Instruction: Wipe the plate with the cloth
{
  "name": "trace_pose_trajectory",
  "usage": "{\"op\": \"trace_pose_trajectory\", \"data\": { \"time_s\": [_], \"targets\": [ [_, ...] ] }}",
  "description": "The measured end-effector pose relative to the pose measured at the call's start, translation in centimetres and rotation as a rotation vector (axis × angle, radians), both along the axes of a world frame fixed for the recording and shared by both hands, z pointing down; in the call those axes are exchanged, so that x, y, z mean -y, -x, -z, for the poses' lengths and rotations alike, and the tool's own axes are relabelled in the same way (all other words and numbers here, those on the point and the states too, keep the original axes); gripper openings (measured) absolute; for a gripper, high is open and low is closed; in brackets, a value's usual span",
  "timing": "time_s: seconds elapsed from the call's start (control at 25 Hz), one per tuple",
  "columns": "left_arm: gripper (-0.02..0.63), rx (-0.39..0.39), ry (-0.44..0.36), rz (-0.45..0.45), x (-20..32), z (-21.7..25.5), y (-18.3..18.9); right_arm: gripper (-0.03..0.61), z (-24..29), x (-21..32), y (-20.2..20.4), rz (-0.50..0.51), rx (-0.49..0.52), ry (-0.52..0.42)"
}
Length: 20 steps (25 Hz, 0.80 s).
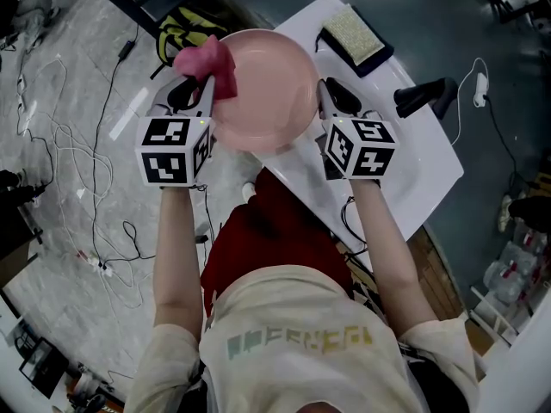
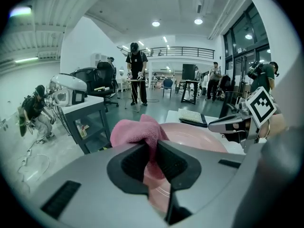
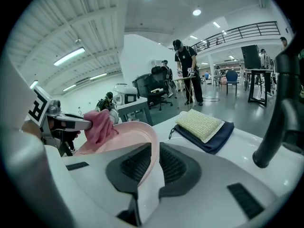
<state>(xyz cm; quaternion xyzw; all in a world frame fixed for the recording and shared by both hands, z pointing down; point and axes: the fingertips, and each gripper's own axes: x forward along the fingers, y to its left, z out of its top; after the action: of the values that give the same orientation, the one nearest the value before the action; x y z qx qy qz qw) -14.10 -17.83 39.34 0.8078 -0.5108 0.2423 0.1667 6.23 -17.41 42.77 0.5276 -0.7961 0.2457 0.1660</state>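
A pink plate (image 1: 263, 89) is held in the air above the white table's near-left corner. My right gripper (image 1: 325, 103) is shut on the plate's right rim (image 3: 153, 148). A crumpled pink cloth (image 1: 209, 64) rests on the plate's left edge, and my left gripper (image 1: 205, 89) is shut on it. In the left gripper view the cloth (image 2: 138, 132) bulges above the closed jaws, with the plate (image 2: 199, 139) behind it. From the right gripper view the cloth (image 3: 99, 125) and the left gripper (image 3: 59, 122) show at the plate's far side.
On the white table (image 1: 413, 175) lie a yellow-green sponge on a dark pad (image 1: 355, 34) and a black handle-like object (image 1: 426, 95). Cables (image 1: 77, 170) trail over the floor at left. Several people stand far off in the hall (image 2: 137, 72).
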Motion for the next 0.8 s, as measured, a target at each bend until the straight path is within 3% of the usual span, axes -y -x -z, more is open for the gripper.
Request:
{"op": "trace_pose_trajectory", "data": {
  "time_s": [0.32,0.8],
  "targets": [
    [0.061,-0.029,-0.030,0.023,-0.7,1.0,0.2,0.041,3.2,-1.8,-0.1,-0.016,0.055,-0.070],
    [0.061,-0.071,-0.135,0.043,-2.2,4.4,0.4,0.041,7.7,-4.1,0.7,0.023,0.073,-0.178]
  ]
}}
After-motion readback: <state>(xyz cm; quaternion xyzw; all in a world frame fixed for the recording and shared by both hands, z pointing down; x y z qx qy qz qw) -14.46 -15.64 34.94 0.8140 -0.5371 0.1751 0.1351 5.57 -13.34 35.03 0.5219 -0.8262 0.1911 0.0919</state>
